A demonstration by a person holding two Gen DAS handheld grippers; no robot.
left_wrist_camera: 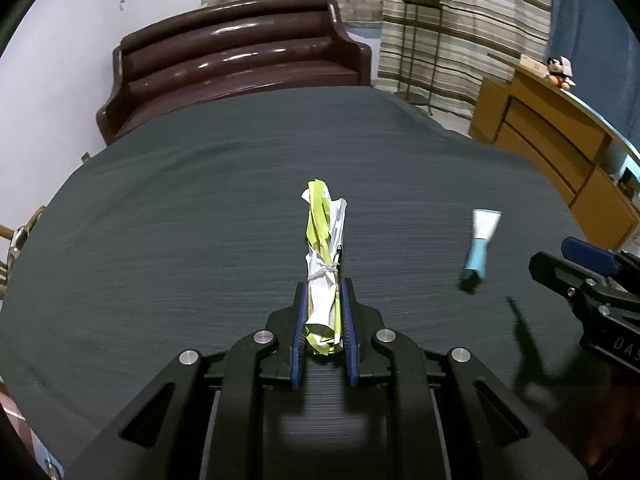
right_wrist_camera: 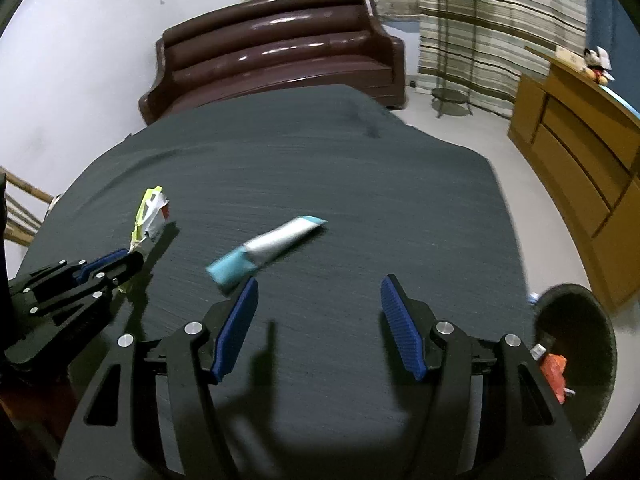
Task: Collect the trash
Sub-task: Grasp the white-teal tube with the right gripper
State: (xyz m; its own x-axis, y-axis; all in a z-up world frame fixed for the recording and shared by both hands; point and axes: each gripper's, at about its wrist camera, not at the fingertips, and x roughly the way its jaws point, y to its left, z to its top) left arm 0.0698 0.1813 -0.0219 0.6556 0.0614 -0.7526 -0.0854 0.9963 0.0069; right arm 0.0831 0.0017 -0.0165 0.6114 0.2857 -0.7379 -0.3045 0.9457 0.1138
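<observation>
Crumpled yellow-white wrapper [left_wrist_camera: 325, 264] pinched in left tongs [left_wrist_camera: 324, 300]; right tongs [right_wrist_camera: 320, 292] gape near smooth tube [right_wrist_camera: 266, 249].

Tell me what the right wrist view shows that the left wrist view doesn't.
Only the right wrist view shows the dark bin off the table's right edge, with orange trash inside. Only the left wrist view shows the left gripper head-on, shut on the crumpled wrapper. Both show the blue tube lying on the dark tablecloth, the open right gripper, the brown sofa and the wooden cabinet.
</observation>
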